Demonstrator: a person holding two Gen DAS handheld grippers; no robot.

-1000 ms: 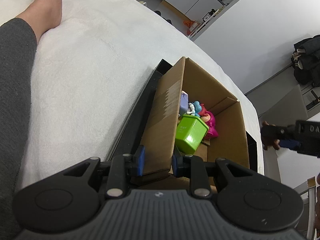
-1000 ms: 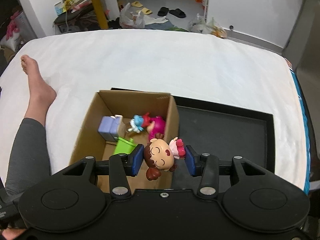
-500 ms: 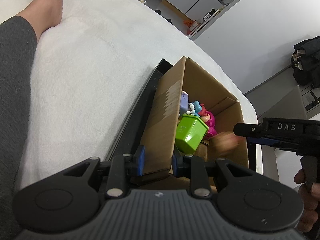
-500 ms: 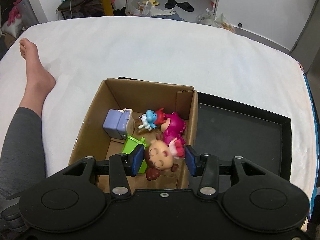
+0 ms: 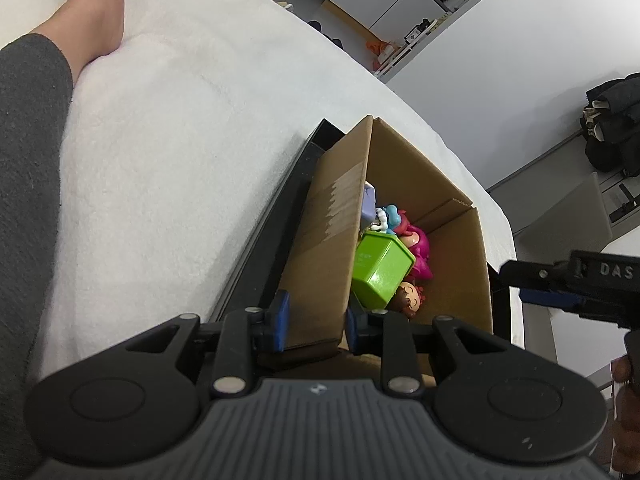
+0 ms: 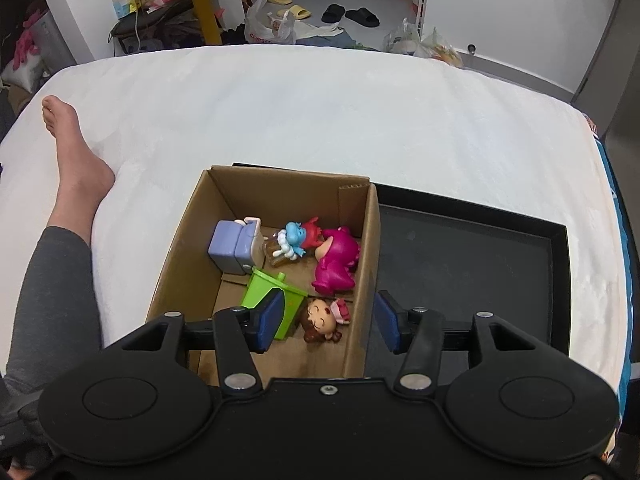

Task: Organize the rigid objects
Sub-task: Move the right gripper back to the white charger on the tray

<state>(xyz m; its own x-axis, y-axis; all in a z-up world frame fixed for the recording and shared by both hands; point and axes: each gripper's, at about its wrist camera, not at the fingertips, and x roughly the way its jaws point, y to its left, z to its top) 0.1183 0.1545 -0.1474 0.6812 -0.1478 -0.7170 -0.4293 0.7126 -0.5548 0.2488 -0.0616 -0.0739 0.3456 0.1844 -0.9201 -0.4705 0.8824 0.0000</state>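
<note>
glossy plastic figurines (image 6: 334, 258) in a corrugated cardboard box (image 6: 182, 248)

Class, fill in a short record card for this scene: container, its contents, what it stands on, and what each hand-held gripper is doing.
container: cardboard box, open top
contents: purple block toy, blue figure, magenta figure, green bin, brown-haired doll
stands on: black tray on the white bed
left hand-held gripper: clamped on the box's near wall
right hand-held gripper: above the box, jaws opening, doll lying below them, not gripped
</note>
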